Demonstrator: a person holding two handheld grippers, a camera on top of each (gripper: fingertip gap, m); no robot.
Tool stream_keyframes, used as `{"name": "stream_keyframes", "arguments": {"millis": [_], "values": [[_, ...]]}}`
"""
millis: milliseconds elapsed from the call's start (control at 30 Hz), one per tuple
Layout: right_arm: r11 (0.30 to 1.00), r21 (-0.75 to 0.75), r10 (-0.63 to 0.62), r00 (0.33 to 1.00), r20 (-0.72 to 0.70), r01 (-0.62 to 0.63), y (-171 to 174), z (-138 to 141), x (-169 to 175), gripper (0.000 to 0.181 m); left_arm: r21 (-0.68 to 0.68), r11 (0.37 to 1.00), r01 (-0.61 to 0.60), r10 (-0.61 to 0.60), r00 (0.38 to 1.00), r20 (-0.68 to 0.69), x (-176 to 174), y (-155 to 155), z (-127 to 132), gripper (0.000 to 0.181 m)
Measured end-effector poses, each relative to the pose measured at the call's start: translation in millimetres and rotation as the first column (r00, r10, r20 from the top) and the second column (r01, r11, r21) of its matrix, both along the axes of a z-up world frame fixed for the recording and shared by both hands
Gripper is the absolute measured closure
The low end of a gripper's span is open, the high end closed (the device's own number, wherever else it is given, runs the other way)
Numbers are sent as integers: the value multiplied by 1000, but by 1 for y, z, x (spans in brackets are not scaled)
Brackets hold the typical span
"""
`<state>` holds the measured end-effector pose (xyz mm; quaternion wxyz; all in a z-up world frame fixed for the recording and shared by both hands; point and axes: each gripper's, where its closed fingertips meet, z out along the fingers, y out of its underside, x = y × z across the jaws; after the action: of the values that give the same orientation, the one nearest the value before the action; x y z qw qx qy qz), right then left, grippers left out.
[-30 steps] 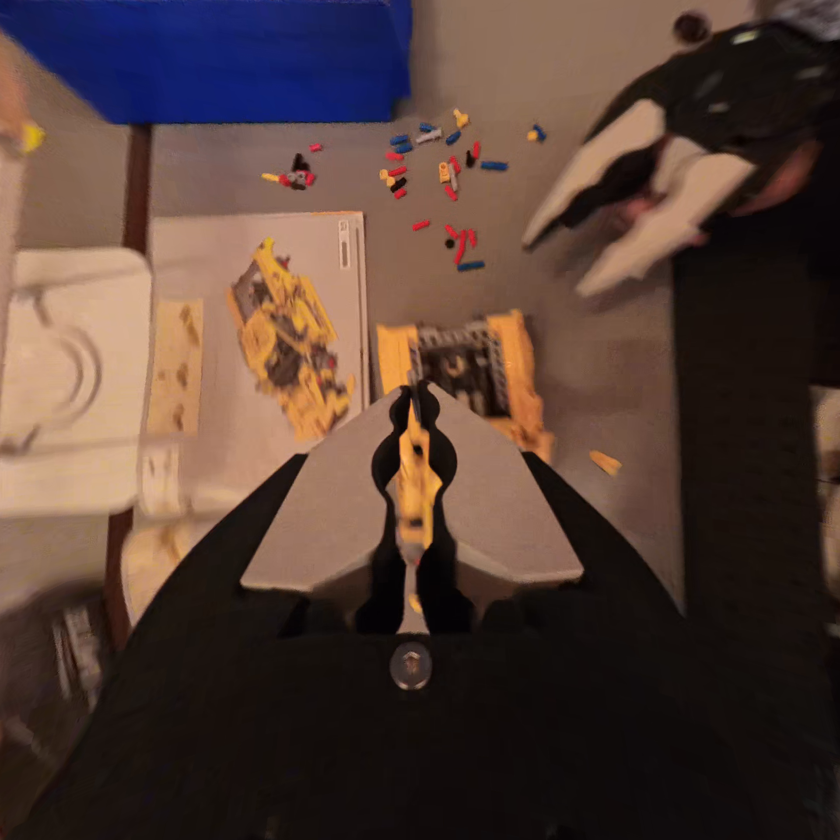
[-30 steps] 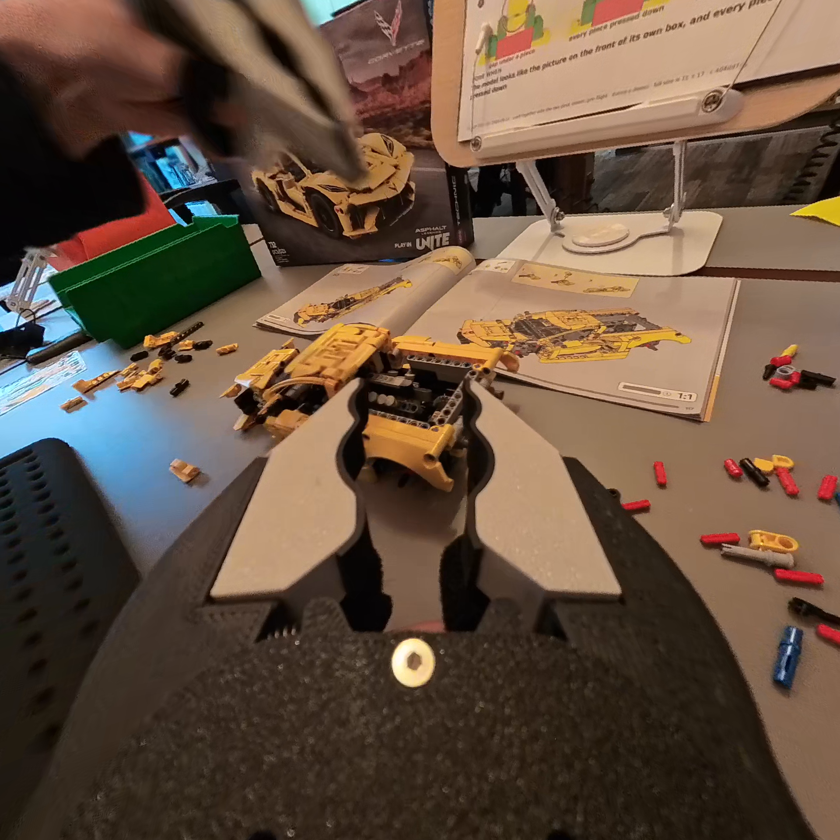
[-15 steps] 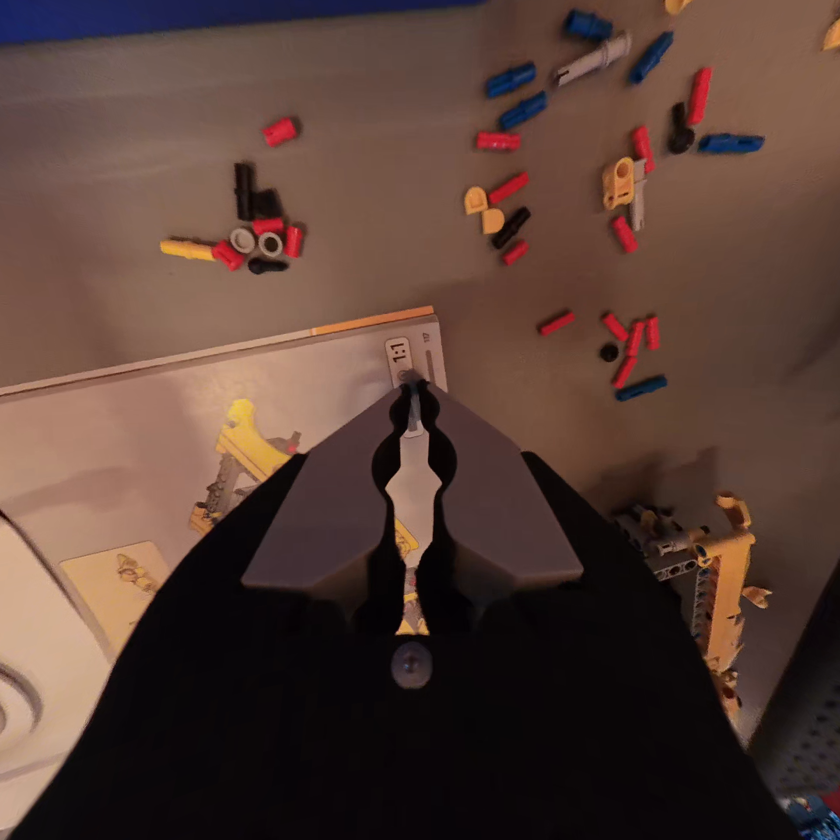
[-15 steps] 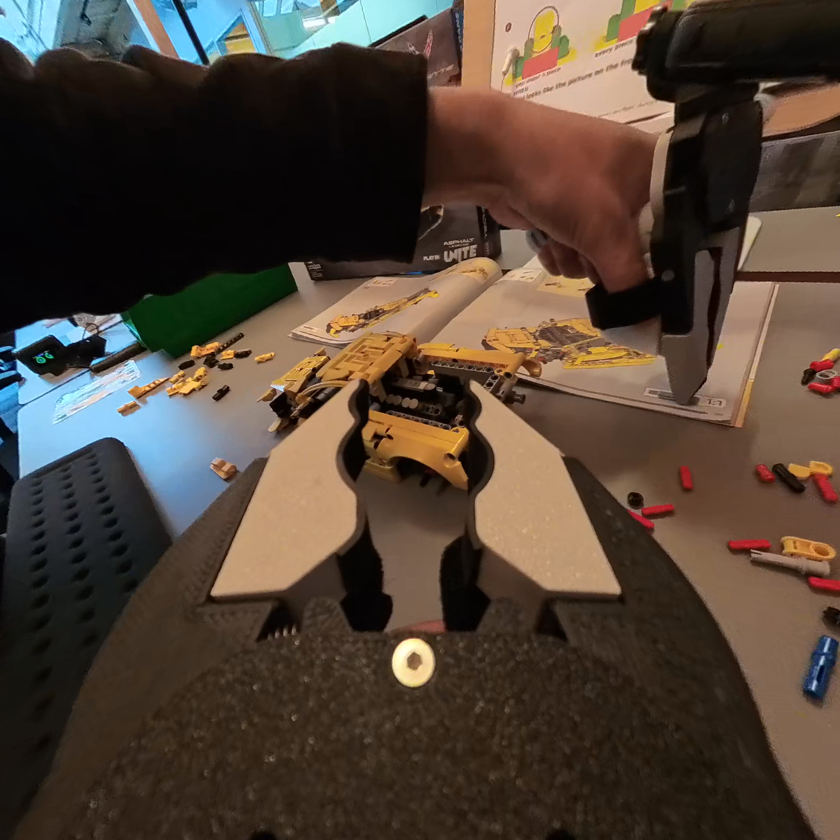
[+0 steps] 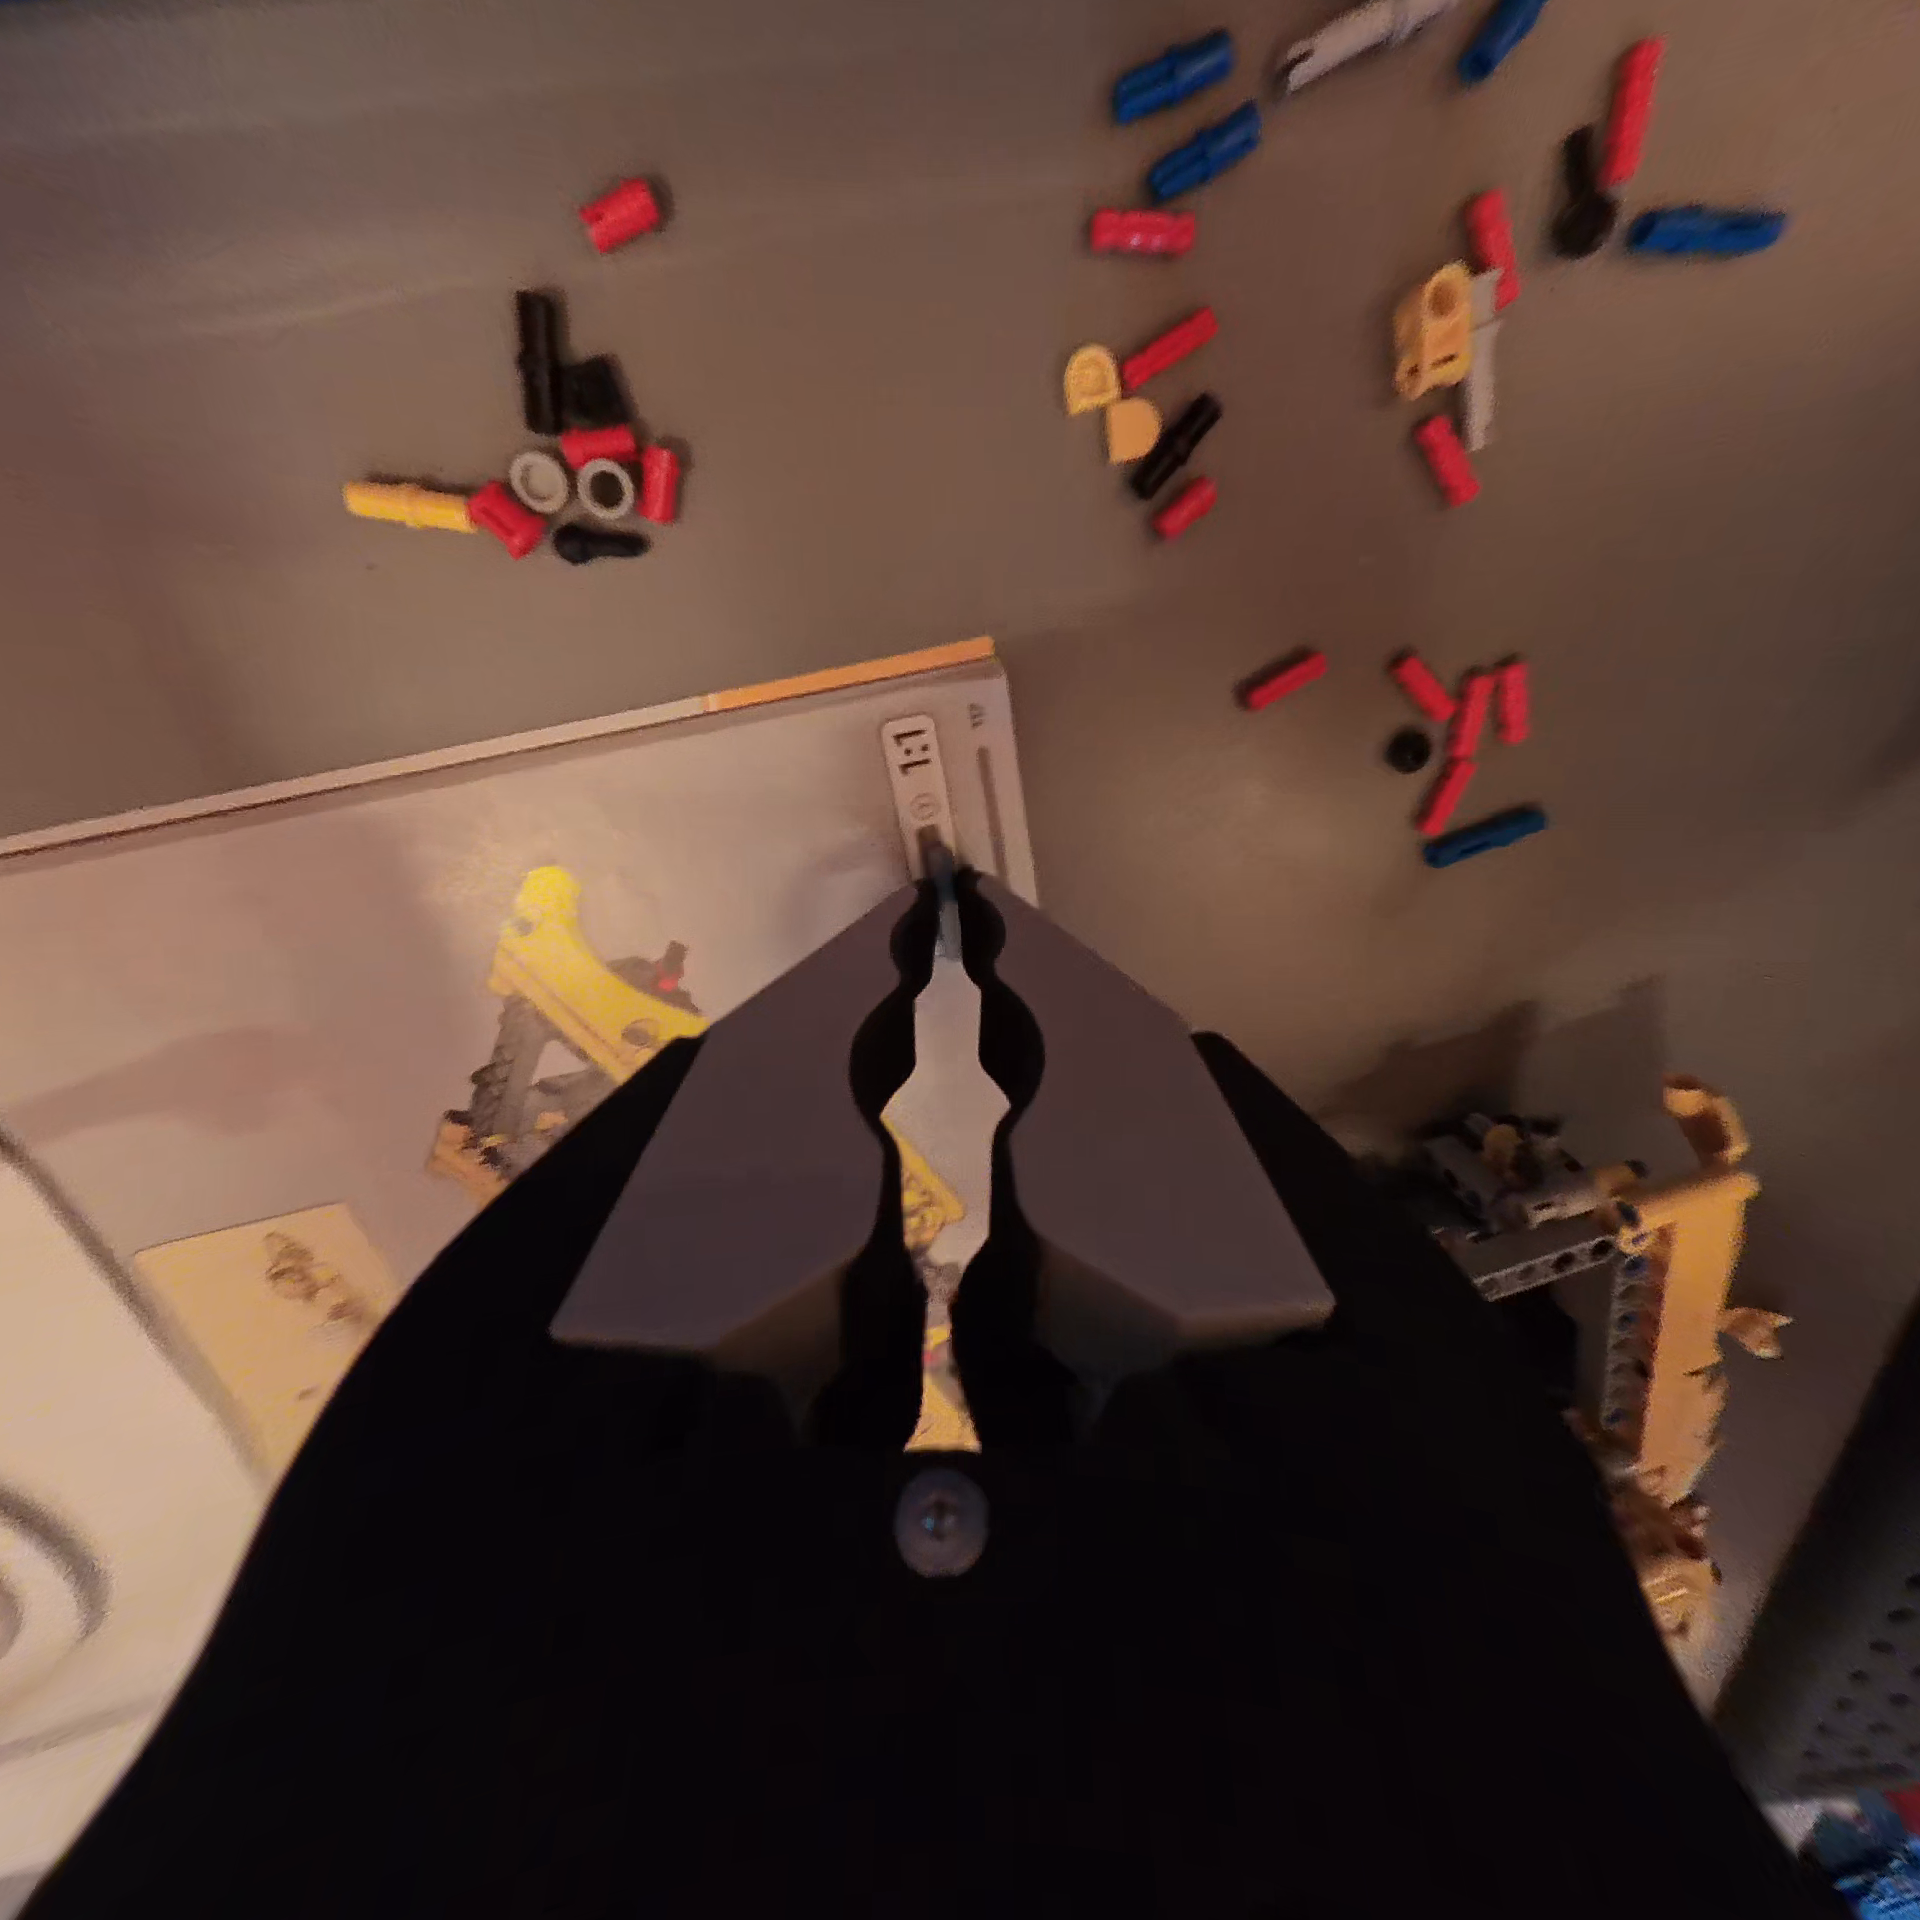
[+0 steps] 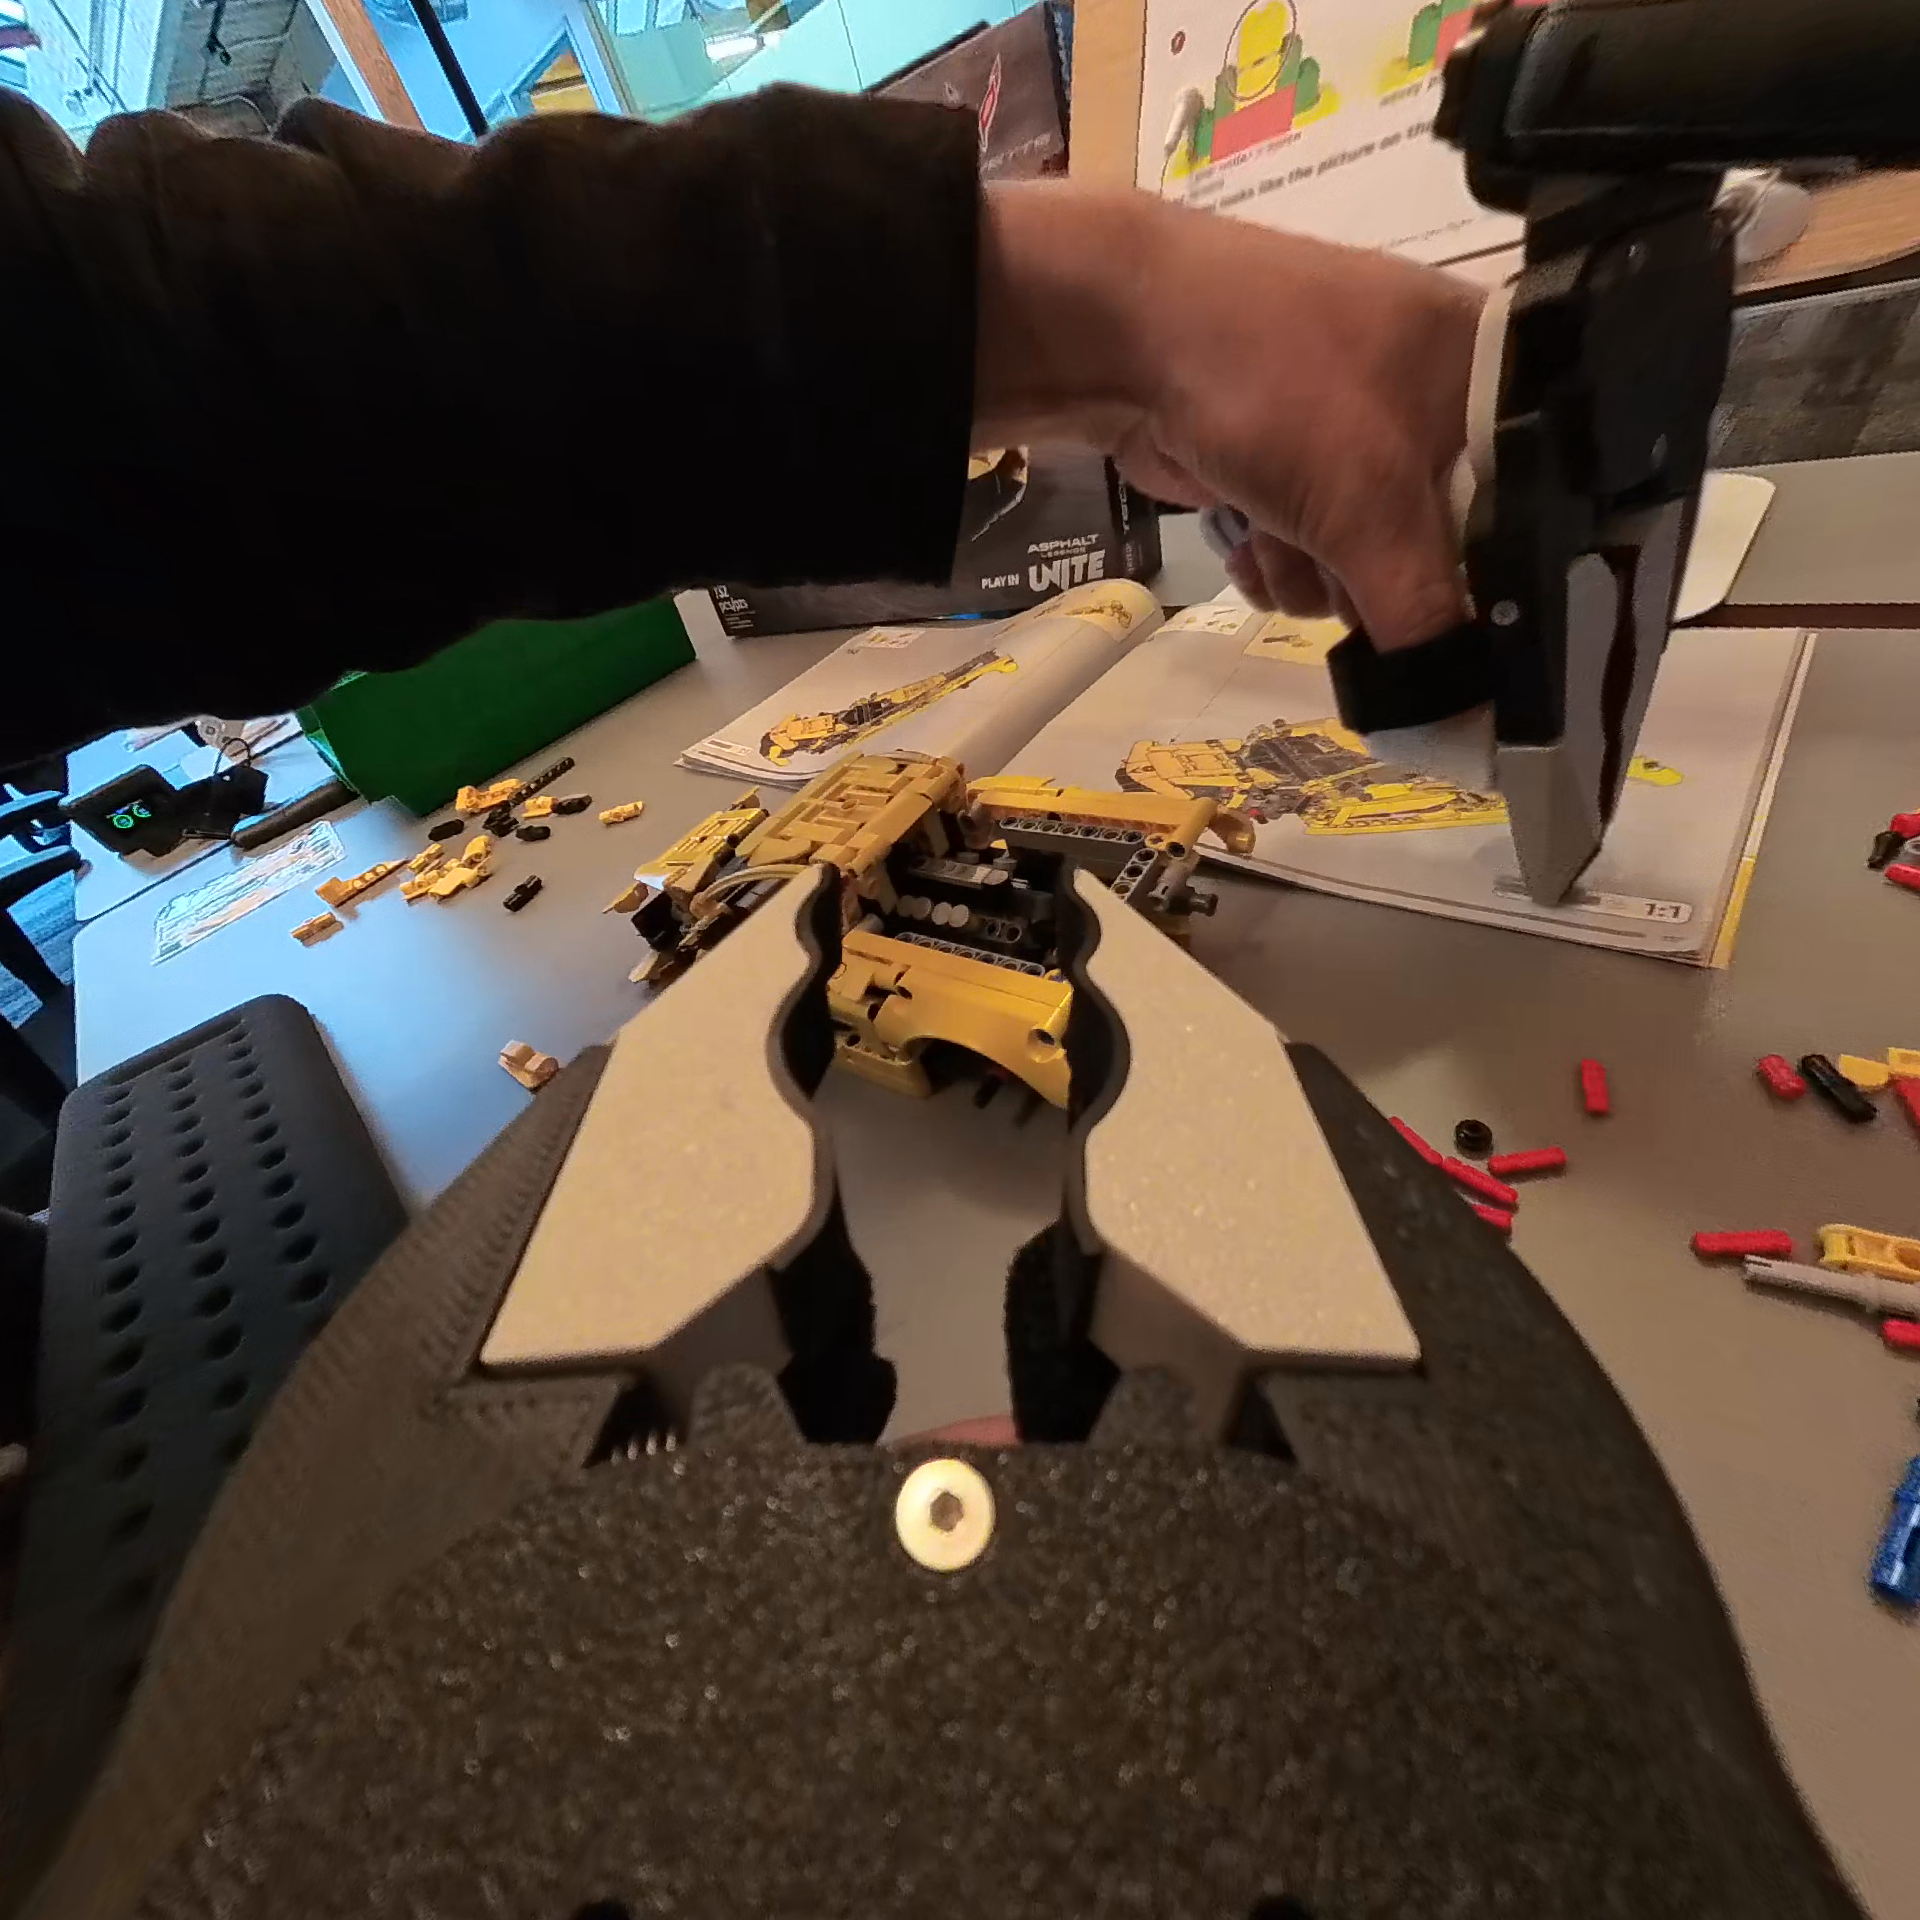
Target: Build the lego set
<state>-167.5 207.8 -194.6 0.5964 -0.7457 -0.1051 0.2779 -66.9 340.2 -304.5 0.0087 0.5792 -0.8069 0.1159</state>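
Grey fingers of the left gripper [image 5: 940, 894] pinched a small grey pin [image 5: 943, 902] at their very tips, pointing straight down, the pin's end touching the lower right corner of the open instruction booklet [image 5: 312, 894]. In the right wrist view that same gripper [image 6: 1558, 883] stood upright at the right of the frame, held by a hand [image 6: 1268, 416] coming out of a dark sleeve [image 6: 468, 364] that crossed the top. The right gripper [image 6: 951, 904] sat open in mid-frame, its jaws spread with nothing between them, just short of the half-built yellow lego car [image 6: 935, 883] on the grey table [image 6: 416, 987]. Outward from there: loose red, blue, black and yellow pins [image 5: 1174, 405] were scattered across the upper half of the left wrist view, a tighter cluster of pieces [image 5: 561, 468] upper left. Small yellow parts [image 6: 468, 842] lay at centre left of the right wrist view, a green bin [image 6: 499, 707] beyond them, and the set's box [image 6: 1039, 540] behind the booklet.
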Motion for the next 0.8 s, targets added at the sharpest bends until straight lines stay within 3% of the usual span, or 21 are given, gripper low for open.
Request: {"name": "stream_keyframes", "arguments": {"millis": [133,800], "values": [[1000,-4,2,1000,5,-2,0,-1,-1,140,-52,998,-37,38,999,24,3,-5,0,178],[1000,-5,1,1000,6,-1,0,-1,-1,140,-34,998,-56,57,998,32,5,0,0,178]]}}
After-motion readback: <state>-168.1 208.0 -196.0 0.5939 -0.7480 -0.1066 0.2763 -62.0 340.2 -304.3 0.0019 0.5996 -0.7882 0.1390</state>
